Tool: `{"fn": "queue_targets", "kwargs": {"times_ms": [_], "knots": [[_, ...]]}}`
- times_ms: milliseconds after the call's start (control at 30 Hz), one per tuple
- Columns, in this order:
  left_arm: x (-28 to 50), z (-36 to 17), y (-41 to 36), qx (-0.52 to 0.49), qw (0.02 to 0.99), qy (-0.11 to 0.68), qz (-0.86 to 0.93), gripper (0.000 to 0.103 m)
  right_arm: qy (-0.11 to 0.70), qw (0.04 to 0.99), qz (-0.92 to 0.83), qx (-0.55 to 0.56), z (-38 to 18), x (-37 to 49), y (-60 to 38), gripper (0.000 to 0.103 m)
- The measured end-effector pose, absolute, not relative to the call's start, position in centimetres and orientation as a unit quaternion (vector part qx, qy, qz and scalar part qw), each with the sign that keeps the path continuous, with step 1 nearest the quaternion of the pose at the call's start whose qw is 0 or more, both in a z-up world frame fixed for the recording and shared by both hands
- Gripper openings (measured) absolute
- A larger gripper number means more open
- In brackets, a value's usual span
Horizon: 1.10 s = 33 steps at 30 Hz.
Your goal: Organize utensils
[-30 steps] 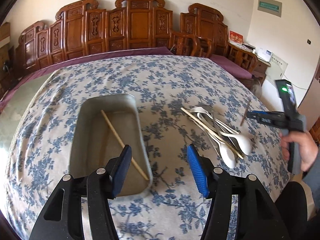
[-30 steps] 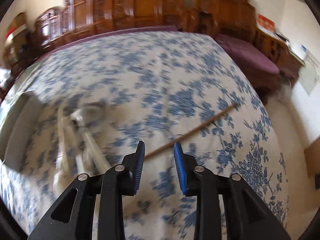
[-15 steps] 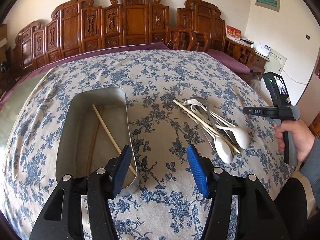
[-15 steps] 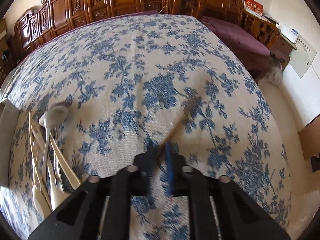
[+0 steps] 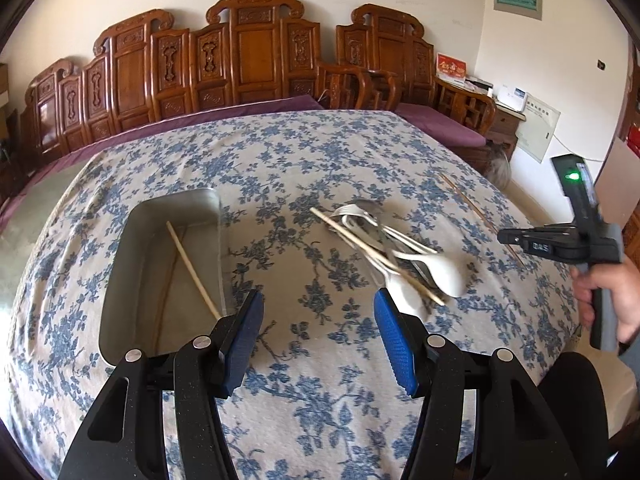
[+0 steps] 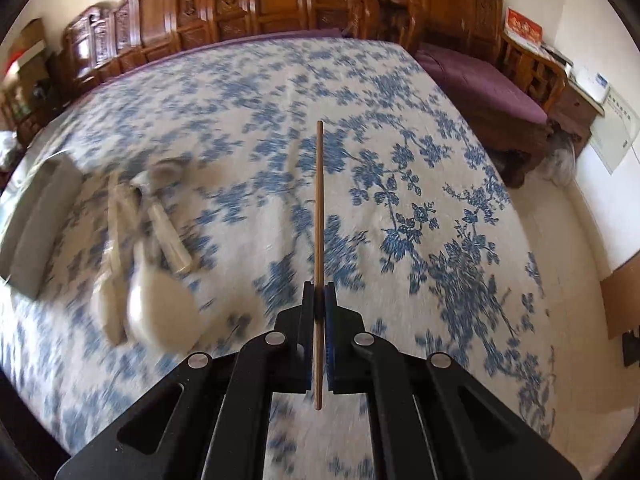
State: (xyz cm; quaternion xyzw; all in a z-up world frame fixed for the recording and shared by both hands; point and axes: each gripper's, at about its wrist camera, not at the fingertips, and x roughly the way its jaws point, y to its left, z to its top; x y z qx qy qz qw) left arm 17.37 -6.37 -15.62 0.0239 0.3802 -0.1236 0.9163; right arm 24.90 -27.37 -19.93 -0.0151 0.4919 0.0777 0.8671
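My right gripper [image 6: 319, 300] is shut on a brown chopstick [image 6: 319, 200] and holds it above the cloth, pointing forward. The same chopstick [image 5: 476, 210] and right gripper [image 5: 508, 236] show at the right in the left wrist view. A pile of white spoons, metal spoons and a pale chopstick [image 5: 392, 252] lies mid-table; it is blurred in the right wrist view [image 6: 148, 256]. A metal tray [image 5: 120, 280] on the left holds one pale chopstick [image 5: 192, 270]. My left gripper [image 5: 318, 320] is open and empty, between tray and pile.
A blue floral cloth [image 5: 304, 160] covers the round table. Carved wooden chairs [image 5: 248, 52] and purple cushions line the far wall. A side cabinet with papers [image 5: 508, 100] stands at the right. The table's right edge drops to a pale floor [image 6: 568, 240].
My right gripper closed on the brown chopstick and lifted it off the cloth. My left gripper stayed open and its view shifted slightly.
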Motion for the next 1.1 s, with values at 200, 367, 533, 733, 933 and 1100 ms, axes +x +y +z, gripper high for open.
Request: {"fn": "queue_targets", "kwargs": {"times_ms": [200, 367, 533, 733, 933, 1100], "knots": [[17.3, -15.4, -8.3, 0.042, 0.914, 0.383, -0.126, 0.055, 0.462, 0.880, 0.110, -0.013, -16.8, 20.9, -27.6, 0.006], [18.9, -16.0, -10.0, 0.036, 0.905, 0.404, -0.129, 0.055, 0.448, 0.886, 0.118, -0.006, -16.4, 19.4, -28.2, 0.006], [21.0, -16.5, -12.1, 0.041, 0.899, 0.418, -0.128, 0.053, 0.446, 0.887, 0.122, 0.004, -16.4, 19.6, -29.0, 0.006], [25.1, -18.3, -14.3, 0.014, 0.879, 0.461, -0.123, 0.043, 0.448, 0.885, 0.126, 0.020, -16.7, 19.8, -29.9, 0.006], [28.4, -20.8, -15.8, 0.009, 0.860, 0.500, -0.104, 0.033, 0.446, 0.886, 0.126, 0.029, -16.6, 20.0, -30.6, 0.006], [30.4, -22.2, -15.8, -0.018, 0.845, 0.527, -0.094, 0.020, 0.444, 0.887, 0.126, 0.027, -16.4, 20.0, -30.5, 0.006]]}}
